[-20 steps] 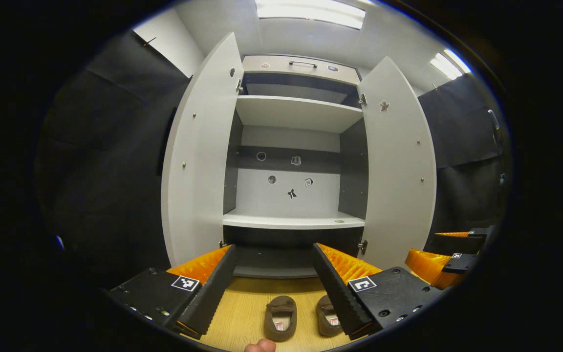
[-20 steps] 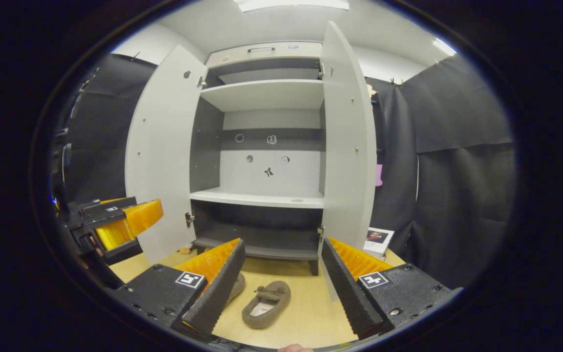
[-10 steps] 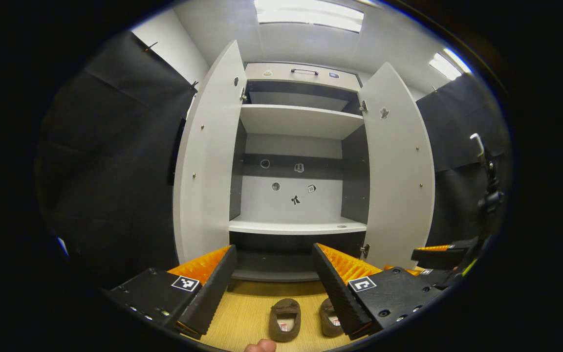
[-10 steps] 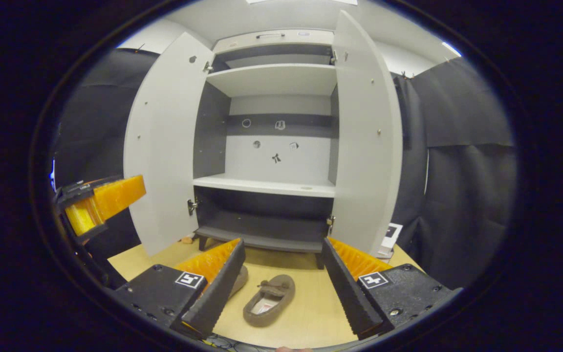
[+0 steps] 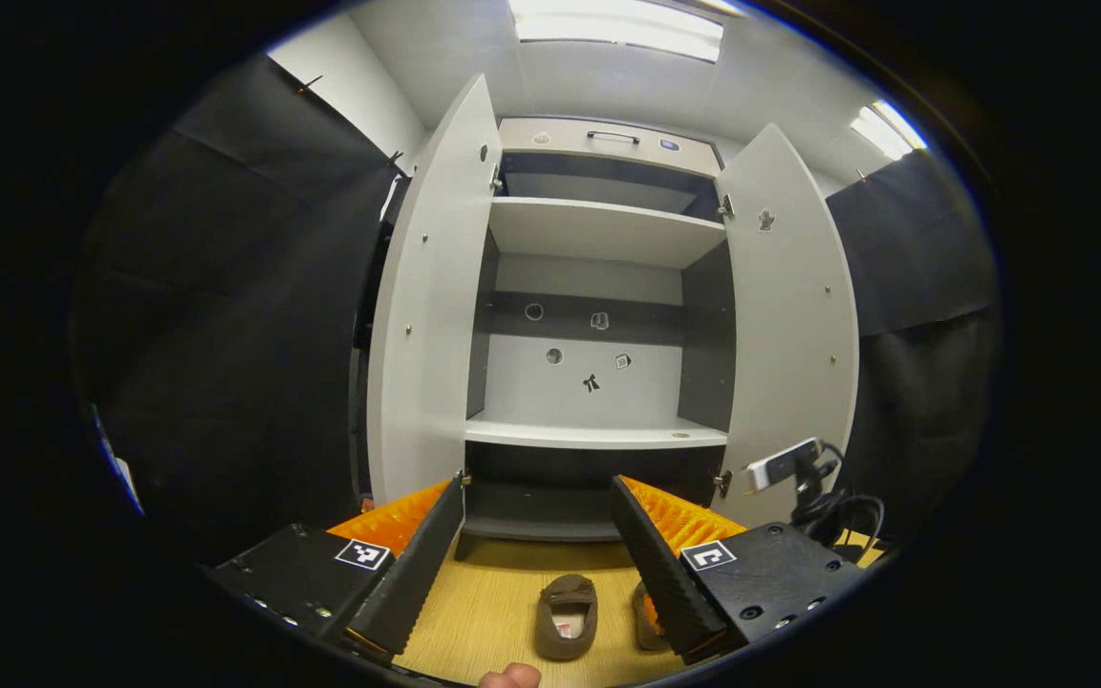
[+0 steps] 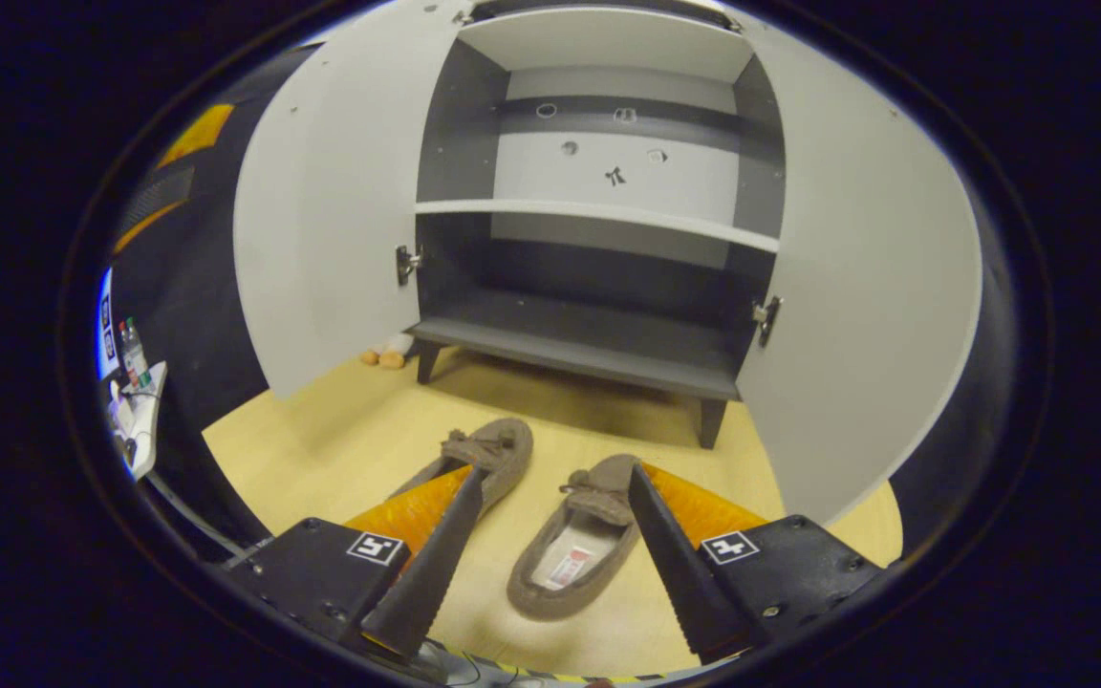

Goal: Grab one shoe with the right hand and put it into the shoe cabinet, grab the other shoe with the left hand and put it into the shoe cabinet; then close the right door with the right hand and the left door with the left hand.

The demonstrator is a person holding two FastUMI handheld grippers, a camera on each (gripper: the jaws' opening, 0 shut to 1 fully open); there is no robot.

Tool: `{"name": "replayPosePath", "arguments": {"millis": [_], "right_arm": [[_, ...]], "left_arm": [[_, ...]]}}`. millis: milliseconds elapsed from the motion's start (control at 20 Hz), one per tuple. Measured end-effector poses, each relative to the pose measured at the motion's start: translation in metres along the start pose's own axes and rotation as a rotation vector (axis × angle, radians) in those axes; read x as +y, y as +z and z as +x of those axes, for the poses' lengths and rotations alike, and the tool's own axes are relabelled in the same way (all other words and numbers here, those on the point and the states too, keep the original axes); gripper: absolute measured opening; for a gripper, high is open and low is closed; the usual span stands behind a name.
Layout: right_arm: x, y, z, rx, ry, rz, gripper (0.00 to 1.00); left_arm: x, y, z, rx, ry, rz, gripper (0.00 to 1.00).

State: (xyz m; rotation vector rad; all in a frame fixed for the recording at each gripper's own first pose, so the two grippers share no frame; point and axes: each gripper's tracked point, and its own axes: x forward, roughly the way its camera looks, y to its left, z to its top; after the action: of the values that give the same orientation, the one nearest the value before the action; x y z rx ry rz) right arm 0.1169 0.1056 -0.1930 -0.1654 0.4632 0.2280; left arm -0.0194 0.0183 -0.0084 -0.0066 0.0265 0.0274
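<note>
Two brown slippers are lying side by side on the pale wood floor in front of the shoe cabinet. In the right gripper view we are seeing the right slipper in the lower centre, partly covered at its right edge by one finger of the right gripper, and the left slipper largely hidden behind the other finger. The right gripper is spread wide and holding nothing, hovering above the right slipper, which lies between its fingers without touching either.

In the left gripper view we are looking from farther back: one slipper is showing whole at the bottom centre, the other is mostly cut off by a finger of the left gripper. That gripper is also wide open and empty, well apart from the shoes.

Both cabinet doors are standing open, the left door and the right door flanking the dark bottom compartment, whose shelf is holding nothing we can make out. Small stickers on the back panel are too small to identify. A cable and a white device are sitting at the right of the left gripper view.
</note>
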Motion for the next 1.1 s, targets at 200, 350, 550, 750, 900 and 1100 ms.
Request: {"name": "replayPosePath", "arguments": {"millis": [200,350,550,750,900,1100], "right_arm": [[0.007,-0.034,0.031,0.095,0.013,0.0,0.87],[0.011,-0.045,0.048,0.145,0.024,0.003,0.82],[0.013,-0.054,0.071,0.202,0.026,0.012,0.72],[0.003,-0.068,0.089,0.253,-0.016,0.026,0.53],[0.0,-0.07,0.097,0.253,-0.029,0.062,0.48],[-0.005,-0.073,0.096,0.237,-0.038,0.015,0.33]], "left_arm": [[0.01,-0.002,-0.004,0.002,0.021,0.003,0.95],[0.016,-0.004,-0.005,0.006,0.035,0.009,0.95],[0.02,-0.002,-0.005,0.005,0.044,0.002,0.95],[0.021,-0.003,-0.004,0.012,0.041,-0.004,0.95],[0.023,-0.005,-0.005,0.021,0.046,0.008,0.95],[0.023,-0.007,-0.004,0.034,0.041,0.0,0.95]]}}
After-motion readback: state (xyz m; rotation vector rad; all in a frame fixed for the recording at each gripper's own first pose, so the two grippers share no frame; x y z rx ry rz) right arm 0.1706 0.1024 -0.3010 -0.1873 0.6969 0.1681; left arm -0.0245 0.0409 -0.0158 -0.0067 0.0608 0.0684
